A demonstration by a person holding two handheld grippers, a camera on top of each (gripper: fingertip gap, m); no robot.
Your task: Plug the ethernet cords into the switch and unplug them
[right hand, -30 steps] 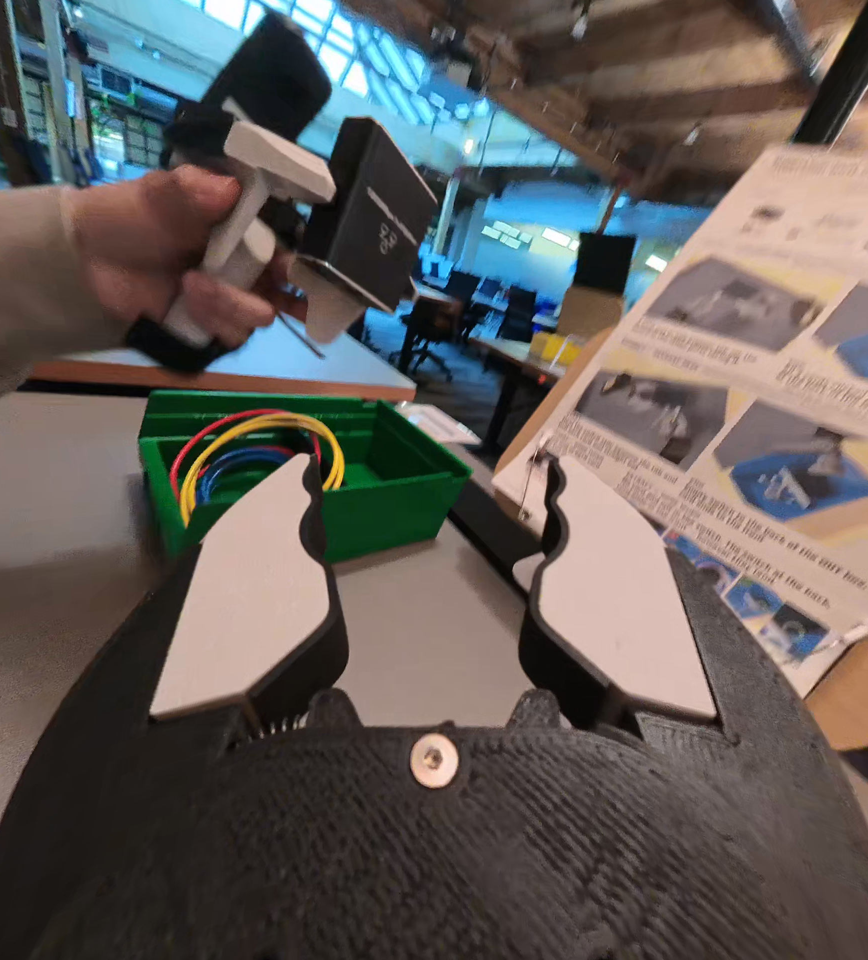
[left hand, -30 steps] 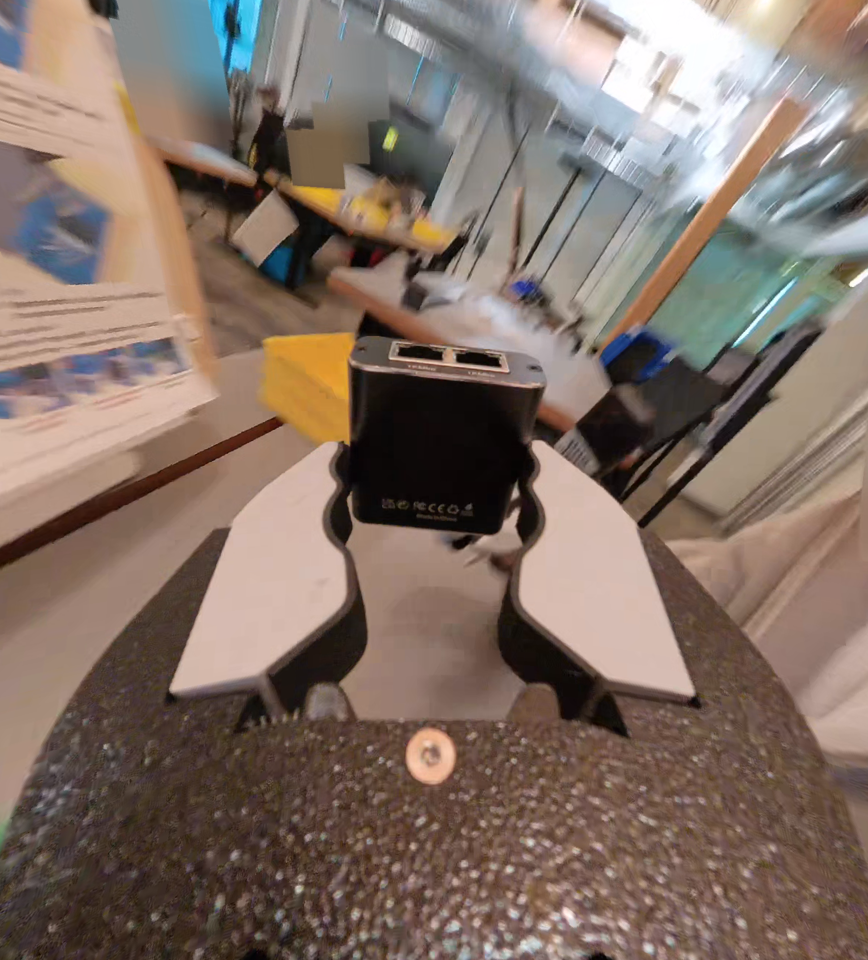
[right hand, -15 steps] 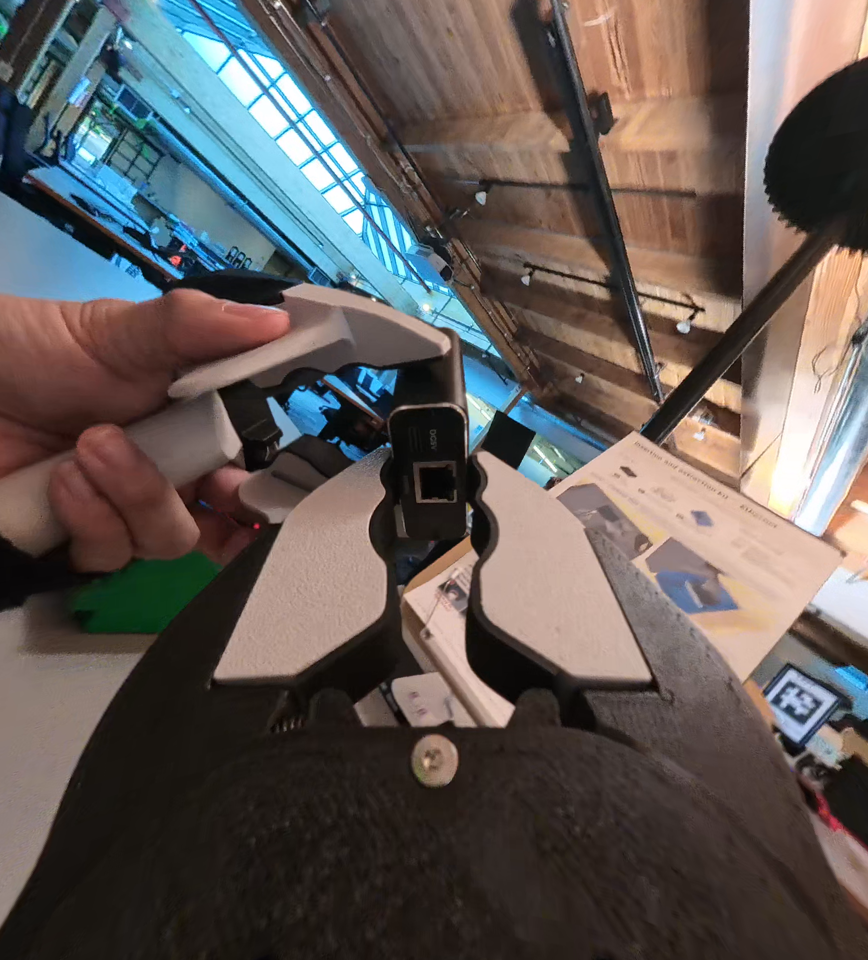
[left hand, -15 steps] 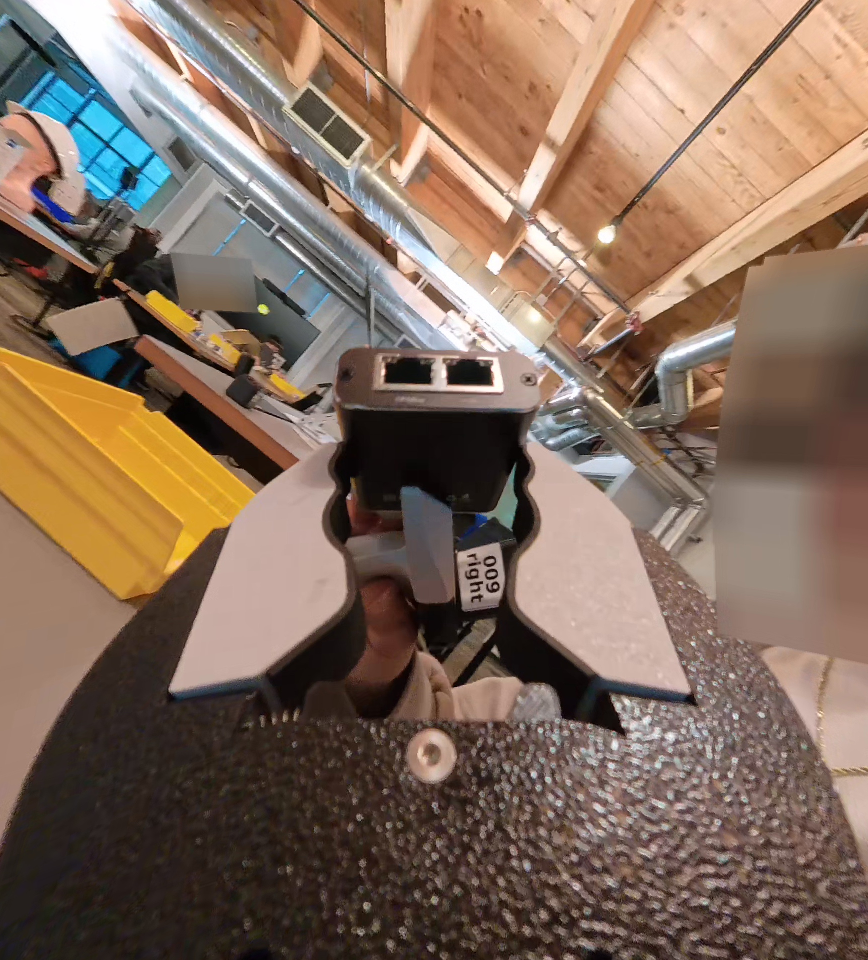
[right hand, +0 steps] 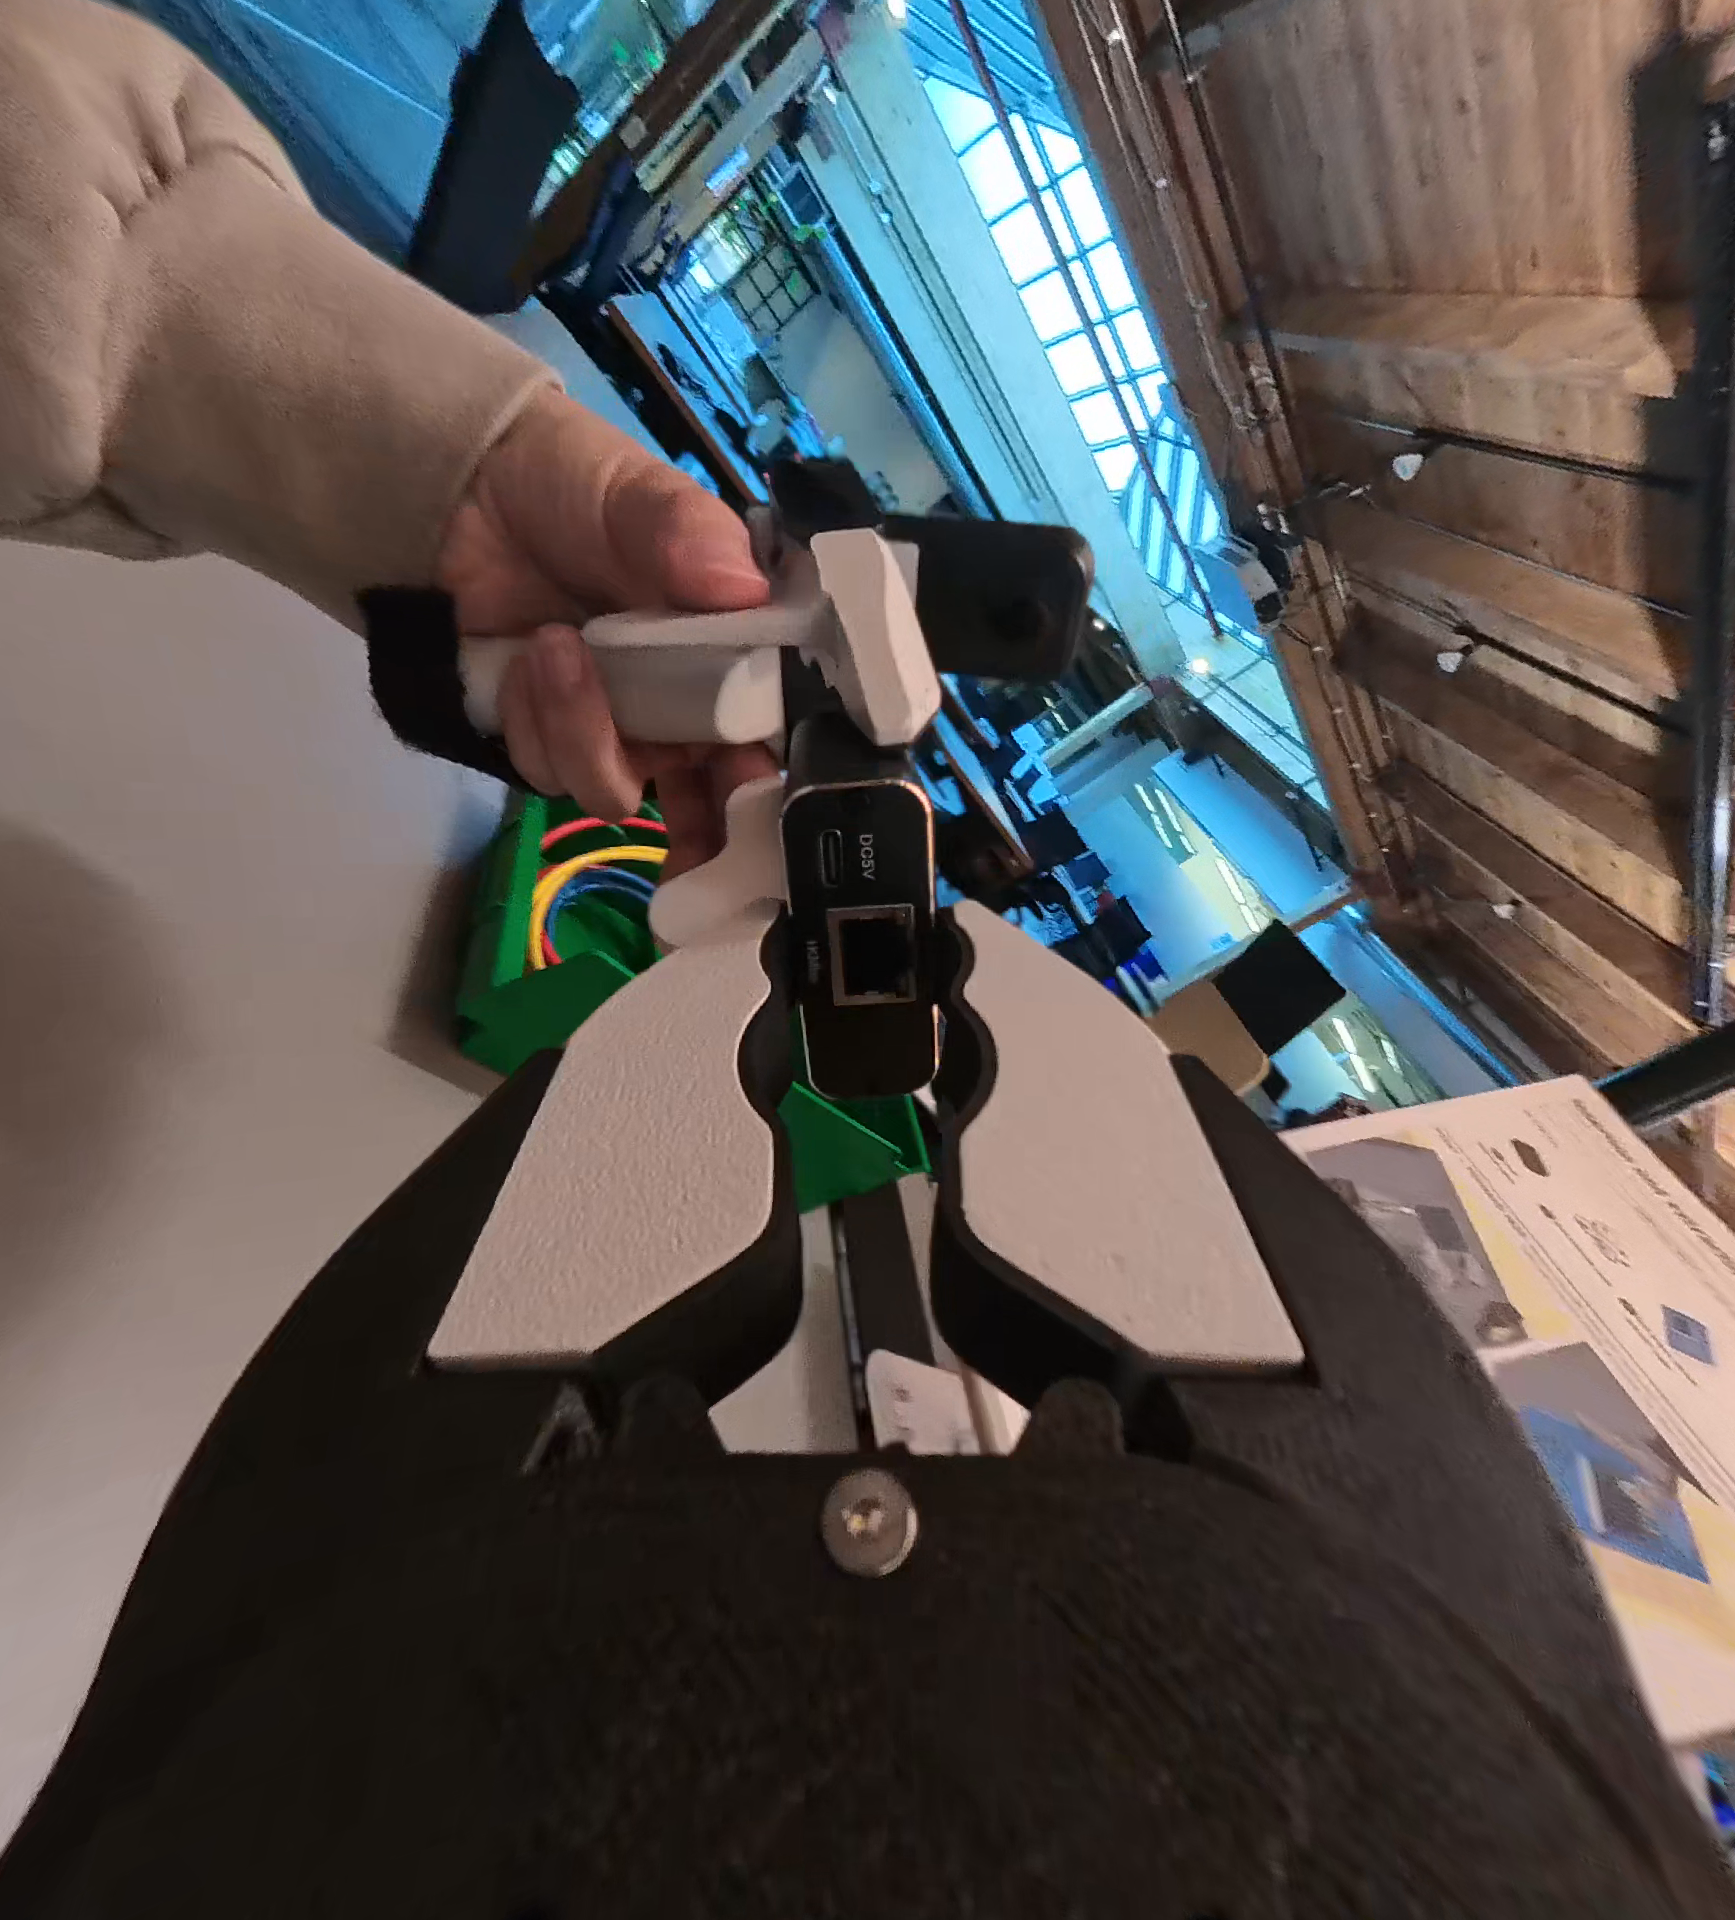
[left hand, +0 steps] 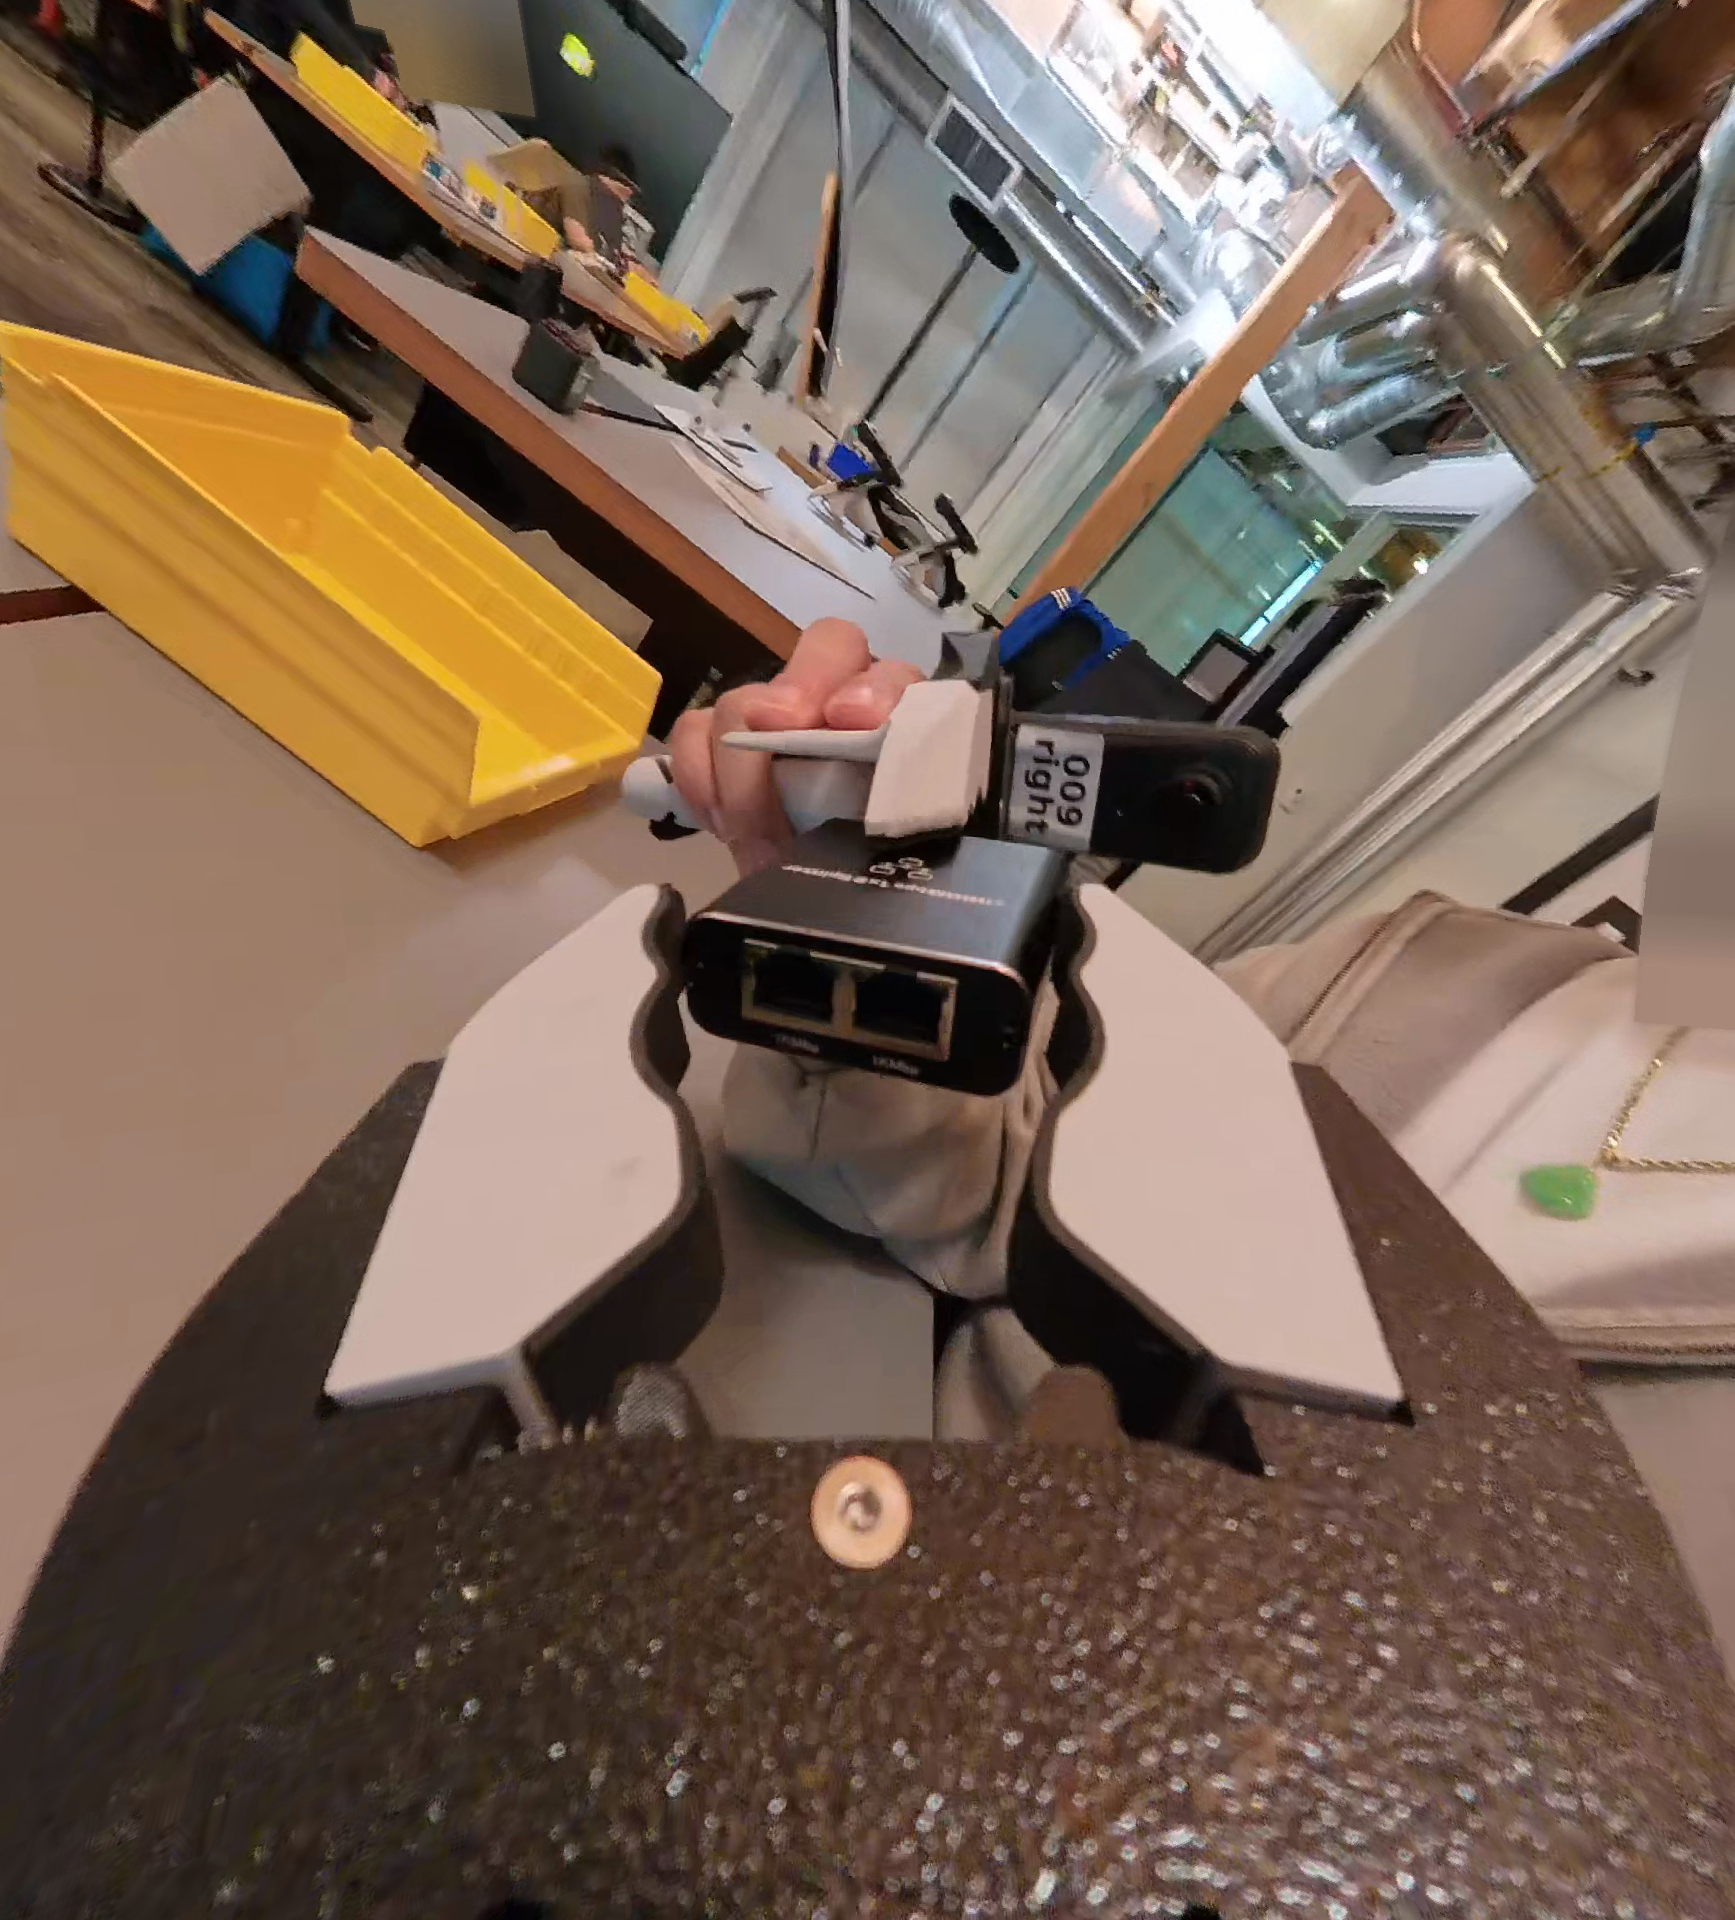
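Note:
The black switch point(left hand: 858, 997) is held in the air between both grippers. My left gripper point(left hand: 868, 914) is shut on its wide sides, with its two-port face turned toward that camera. My right gripper point(right hand: 863, 935) is shut on its thin sides, facing the end with one port and a small socket point(right hand: 863, 1039). The right gripper's finger point(left hand: 930, 769) lies on top of the switch. The left gripper's fingers point(right hand: 873, 644) show beyond the switch in the right wrist view. Red, yellow and blue ethernet cords point(right hand: 582, 883) lie coiled in a green bin point(right hand: 530, 1029).
A yellow bin point(left hand: 323, 582) stands on the grey table point(left hand: 167, 987) at the left. A printed poster board point(right hand: 1590, 1382) leans at the right behind the green bin. A person's beige clothing point(left hand: 1673, 1226) is close on the right. Other desks stand behind. Left and right tips are no more than a few centimetres apart.
My right gripper was open and empty a second ago and has shut on the switch. Both grippers have since tilted down with it, so its two-port face now turns toward the left camera.

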